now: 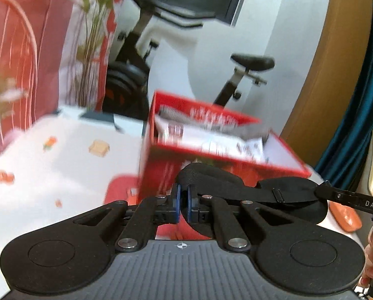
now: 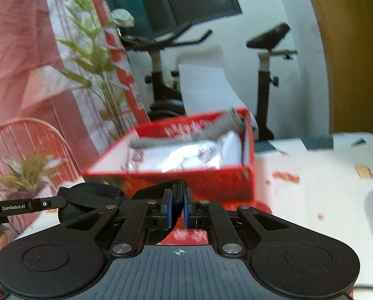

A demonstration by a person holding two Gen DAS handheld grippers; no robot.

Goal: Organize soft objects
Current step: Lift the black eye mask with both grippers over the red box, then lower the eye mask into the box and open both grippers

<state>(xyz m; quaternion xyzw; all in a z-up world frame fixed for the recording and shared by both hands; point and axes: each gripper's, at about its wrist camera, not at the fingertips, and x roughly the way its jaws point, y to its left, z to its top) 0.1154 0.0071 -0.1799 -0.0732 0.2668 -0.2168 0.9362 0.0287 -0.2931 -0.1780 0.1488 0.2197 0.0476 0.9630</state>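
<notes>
A black strap (image 1: 273,195) hangs before a red box (image 2: 186,182) on white, orange-patterned cloth (image 1: 61,162).

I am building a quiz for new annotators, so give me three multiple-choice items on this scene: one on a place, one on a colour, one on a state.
1. Where do the grey and white soft things lie?
A. inside the box
B. on the chair
C. on the bike seat

2. What colour is the box?
A. blue
B. red
C. green

3. How is the black strap held?
A. it lies loose on the table
B. only the left gripper pinches it
C. both grippers pinch it

Answers:
1 A, the grey cloth and white packets sit within the box walls.
2 B, its walls and rim are red in both views.
3 C, the left gripper and the right gripper are each shut on the strap, seen in both views.
</notes>
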